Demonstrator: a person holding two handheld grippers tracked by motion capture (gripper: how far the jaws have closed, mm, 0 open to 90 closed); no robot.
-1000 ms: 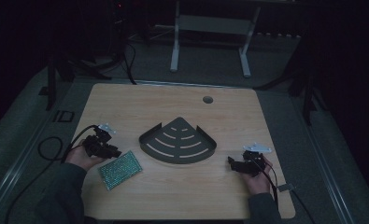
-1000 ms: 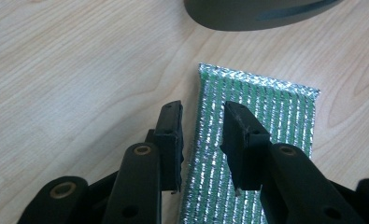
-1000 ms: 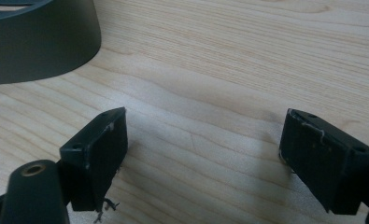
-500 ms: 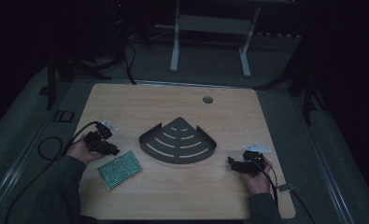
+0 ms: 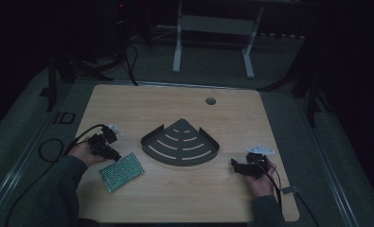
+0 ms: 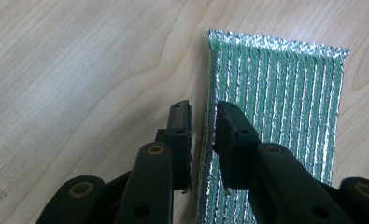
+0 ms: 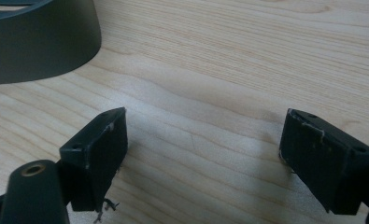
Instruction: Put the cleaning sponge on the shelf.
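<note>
Both jaws of the left gripper closing astride the green scouring pad's edge.

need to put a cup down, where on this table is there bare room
Free: the far strip between the corner shelf and the cable hole, and the near edge of the table between the person's arms. Crowded: near left, where the left gripper meets the green scouring pad.

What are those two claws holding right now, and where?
Left gripper: closing around the green scouring pad at its long edge, not yet gripping. Right gripper: nothing.
</note>
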